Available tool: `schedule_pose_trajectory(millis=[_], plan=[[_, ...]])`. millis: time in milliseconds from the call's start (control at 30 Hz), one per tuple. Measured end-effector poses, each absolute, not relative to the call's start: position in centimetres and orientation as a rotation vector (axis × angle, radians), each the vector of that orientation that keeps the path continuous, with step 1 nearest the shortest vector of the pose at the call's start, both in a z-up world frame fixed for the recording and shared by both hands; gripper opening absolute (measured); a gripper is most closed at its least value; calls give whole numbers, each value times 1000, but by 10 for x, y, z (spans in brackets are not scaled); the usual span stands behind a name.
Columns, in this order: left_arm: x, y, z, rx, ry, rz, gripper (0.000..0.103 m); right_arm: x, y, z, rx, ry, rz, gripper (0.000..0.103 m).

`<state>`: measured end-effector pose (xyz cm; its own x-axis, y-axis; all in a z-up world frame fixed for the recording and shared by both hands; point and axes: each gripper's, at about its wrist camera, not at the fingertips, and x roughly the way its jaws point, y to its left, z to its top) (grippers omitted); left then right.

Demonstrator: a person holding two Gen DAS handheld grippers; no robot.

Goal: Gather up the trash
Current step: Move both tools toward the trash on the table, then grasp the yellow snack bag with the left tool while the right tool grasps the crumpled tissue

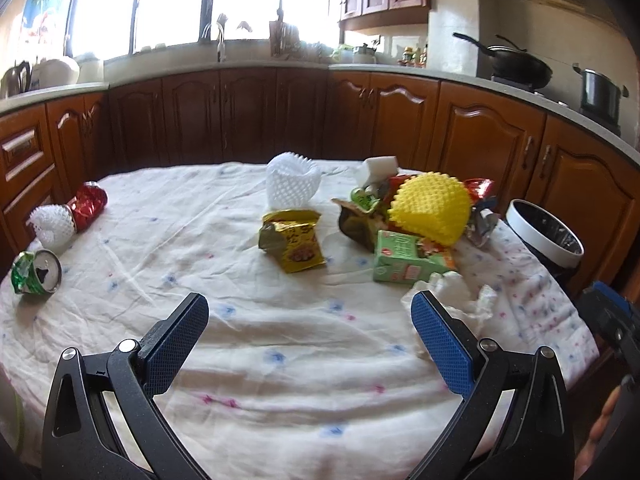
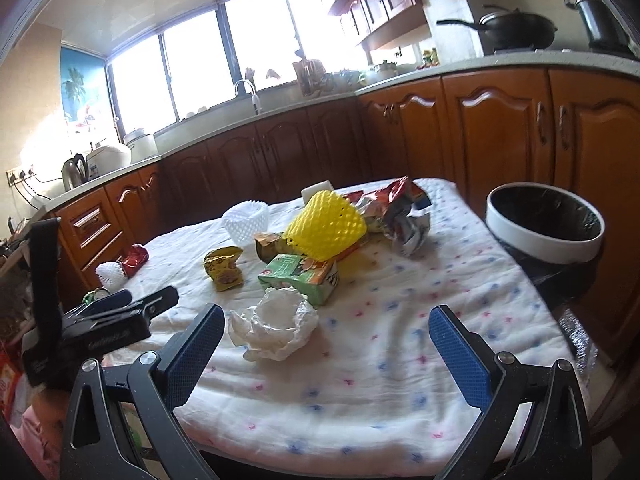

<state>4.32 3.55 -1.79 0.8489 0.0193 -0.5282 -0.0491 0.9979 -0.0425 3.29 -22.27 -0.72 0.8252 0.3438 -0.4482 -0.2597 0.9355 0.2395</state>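
A kitchen of brown wooden cabinets (image 1: 248,116) wraps round behind a table under a rumpled white cloth (image 1: 248,344) sprinkled with small blue and pink marks, bright windows above the counter. Taking the yellow foam fruit net (image 1: 430,210) as the marker: a white-rimmed bin with a black liner (image 2: 546,222) stands off the cloth's edge to its right; a green juice carton (image 1: 408,258) lies just in front of it, its print too blurred to read; a crumpled white tissue (image 2: 276,322) sits nearer than the carton; a yellow snack wrapper (image 1: 294,246) and a white foam net (image 1: 294,180) lie to its left, and a crushed green can (image 1: 36,272) far left. The left gripper (image 1: 310,316) hovers wide open over bare cloth, holding nothing. The right gripper (image 2: 326,328) is equally spread and empty, the tissue lying between its blue pads (image 2: 196,356).
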Motion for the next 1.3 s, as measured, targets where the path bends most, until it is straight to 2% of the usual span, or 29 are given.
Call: schedule_pose_trajectory(millis=[400,600,633,667,700,733,767,800,867,933,1300], plan=[[119,59,-29,-152,657,-6,96,86,-199,-35,239,710,412,78],[160,62,-42,-221,732,-30,84,106,-192,-51,269,791,447,66],[165,63,-44,-233,741,-37,80,108,-192,-52,275,801,453,60],[170,64,-46,-243,750,-44,76,111,-191,-54,279,812,457,49],[174,64,-48,-253,759,-49,74,114,-190,-56,281,824,462,44],[177,65,-50,-262,768,-54,66,116,-190,-58,288,835,470,30],[180,65,-52,-269,777,-60,54,117,-190,-58,294,843,476,18],[182,66,-54,-277,785,-68,47,117,-190,-59,297,847,481,18],[187,67,-59,-298,811,-89,13,115,-191,-57,294,836,493,17],[188,67,-61,-308,824,-98,2,112,-192,-54,286,819,501,16],[150,56,-29,-262,761,-148,0,100,-221,-29,314,730,478,14]])
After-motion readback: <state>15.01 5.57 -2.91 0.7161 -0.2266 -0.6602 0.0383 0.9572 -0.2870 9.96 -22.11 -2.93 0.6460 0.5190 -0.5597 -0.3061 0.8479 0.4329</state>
